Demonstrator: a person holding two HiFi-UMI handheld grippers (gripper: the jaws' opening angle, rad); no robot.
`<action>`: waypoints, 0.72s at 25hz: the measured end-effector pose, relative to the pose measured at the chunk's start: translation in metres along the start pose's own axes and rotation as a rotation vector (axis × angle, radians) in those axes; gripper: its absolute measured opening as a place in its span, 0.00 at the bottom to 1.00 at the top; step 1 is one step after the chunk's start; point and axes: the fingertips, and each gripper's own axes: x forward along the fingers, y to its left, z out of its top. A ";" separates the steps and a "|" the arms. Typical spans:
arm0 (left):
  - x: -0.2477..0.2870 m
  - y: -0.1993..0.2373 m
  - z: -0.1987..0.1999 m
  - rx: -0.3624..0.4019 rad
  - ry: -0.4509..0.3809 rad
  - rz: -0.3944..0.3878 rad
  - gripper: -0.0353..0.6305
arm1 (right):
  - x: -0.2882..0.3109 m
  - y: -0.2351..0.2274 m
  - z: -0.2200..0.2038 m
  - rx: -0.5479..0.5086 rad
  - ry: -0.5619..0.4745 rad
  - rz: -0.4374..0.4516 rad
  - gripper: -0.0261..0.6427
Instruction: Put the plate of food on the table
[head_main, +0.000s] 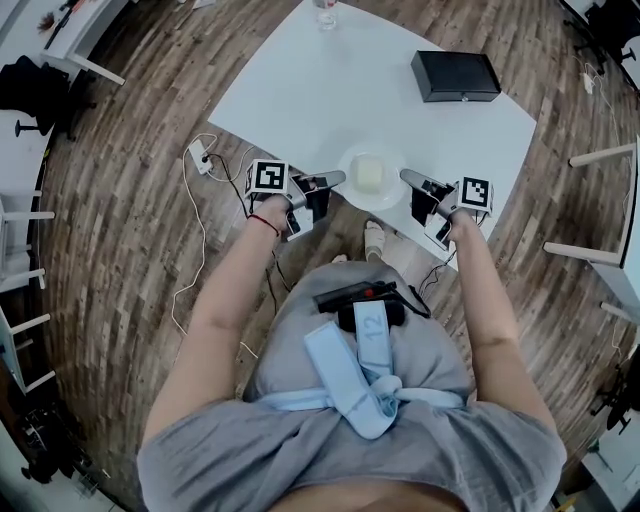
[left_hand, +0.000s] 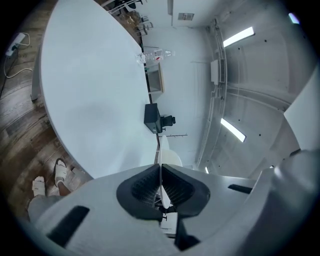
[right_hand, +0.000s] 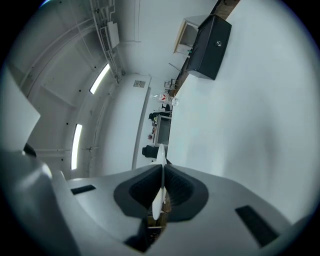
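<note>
A white plate carrying a pale yellow block of food sits level at the near edge of the white table. My left gripper is shut on its left rim and my right gripper is shut on its right rim. In the left gripper view the plate shows edge-on, pinched between the ribbed pads of the left gripper. The right gripper view has the same thin rim of the plate clamped in the right gripper. Whether the plate rests on the table or hovers just above it I cannot tell.
A black box lies on the table's far right, also seen as the black box. A clear bottle stands at the far edge. A power strip with cables lies on the wooden floor to the left. White table legs stand to the right.
</note>
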 end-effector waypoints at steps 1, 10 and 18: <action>0.002 0.004 0.004 0.003 -0.002 0.006 0.09 | 0.003 -0.005 0.003 0.000 -0.001 -0.008 0.09; 0.025 0.043 0.042 0.021 -0.046 0.043 0.09 | 0.029 -0.051 0.040 0.001 -0.020 -0.061 0.09; 0.043 0.077 0.065 0.012 -0.043 0.109 0.09 | 0.043 -0.089 0.058 0.015 -0.018 -0.100 0.09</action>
